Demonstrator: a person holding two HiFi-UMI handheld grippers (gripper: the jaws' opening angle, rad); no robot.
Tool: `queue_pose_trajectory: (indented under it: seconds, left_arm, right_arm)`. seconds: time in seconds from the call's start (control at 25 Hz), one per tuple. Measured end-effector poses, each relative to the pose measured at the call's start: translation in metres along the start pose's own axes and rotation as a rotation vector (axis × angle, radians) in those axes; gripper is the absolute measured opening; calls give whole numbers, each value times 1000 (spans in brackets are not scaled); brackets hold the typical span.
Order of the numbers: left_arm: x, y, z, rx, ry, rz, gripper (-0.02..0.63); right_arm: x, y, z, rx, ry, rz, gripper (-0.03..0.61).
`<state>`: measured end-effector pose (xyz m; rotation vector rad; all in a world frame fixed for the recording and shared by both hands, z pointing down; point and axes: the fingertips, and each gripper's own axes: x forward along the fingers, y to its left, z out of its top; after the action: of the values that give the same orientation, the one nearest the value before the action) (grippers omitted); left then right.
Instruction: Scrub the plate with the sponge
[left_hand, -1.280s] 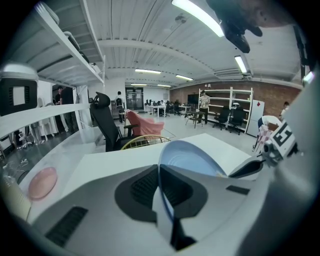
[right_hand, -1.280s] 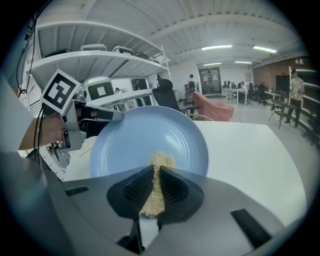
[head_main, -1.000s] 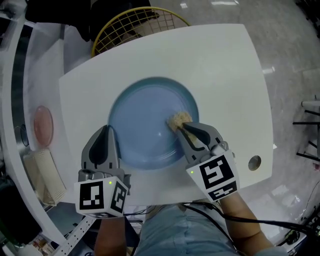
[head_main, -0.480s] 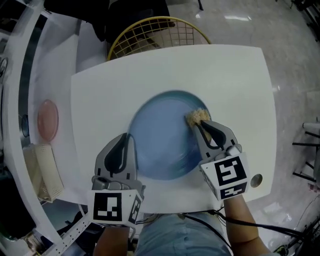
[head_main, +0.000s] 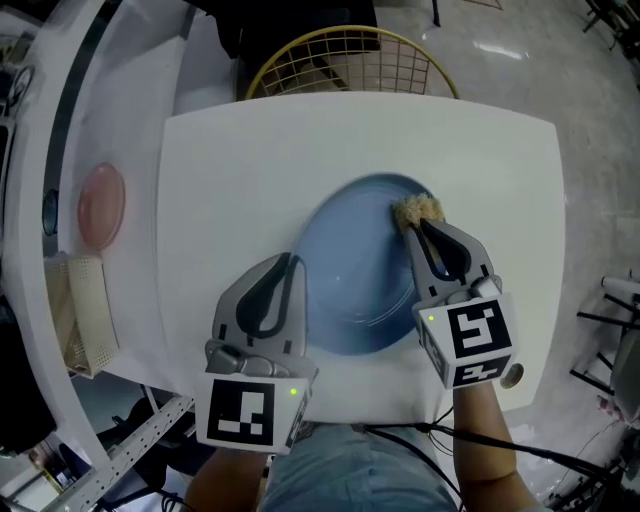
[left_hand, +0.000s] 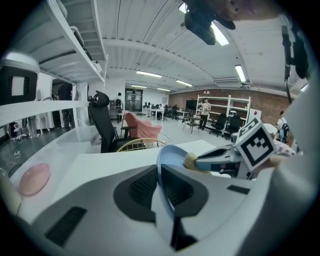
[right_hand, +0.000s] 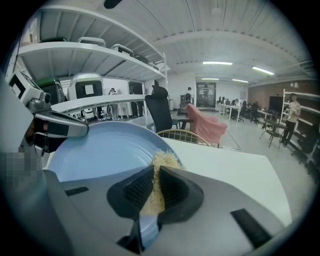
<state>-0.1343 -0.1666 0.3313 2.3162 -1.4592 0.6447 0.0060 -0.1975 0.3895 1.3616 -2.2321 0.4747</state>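
Plate (head_main: 350, 275), one, rim clamped in left gripper (head_main: 292, 262) jaws, one sponge (head_main: 419, 210) pinched by right gripper (head_main: 417, 228)

Left gripper (head_main: 288, 265) hides part of the plate (head_main: 355, 270) rim; sponge (head_main: 418, 210) seems half buried between fingers (head_main: 447, 255).

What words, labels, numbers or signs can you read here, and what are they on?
None can be read.
Left cube: black-and-white square marker pattern, no letters.
Right cube: the same kind of pattern, no letters.
Plate, sponge, table: no print shows.
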Motion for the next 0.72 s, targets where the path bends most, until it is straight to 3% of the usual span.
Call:
queue_pose_trajectory:
  seconds: [0.72]
  left_arm:
    - [-2, 10, -2, -45, 1, -3, 23]
  right_arm:
    - [13, 59, 42, -114, -93, 125, 43]
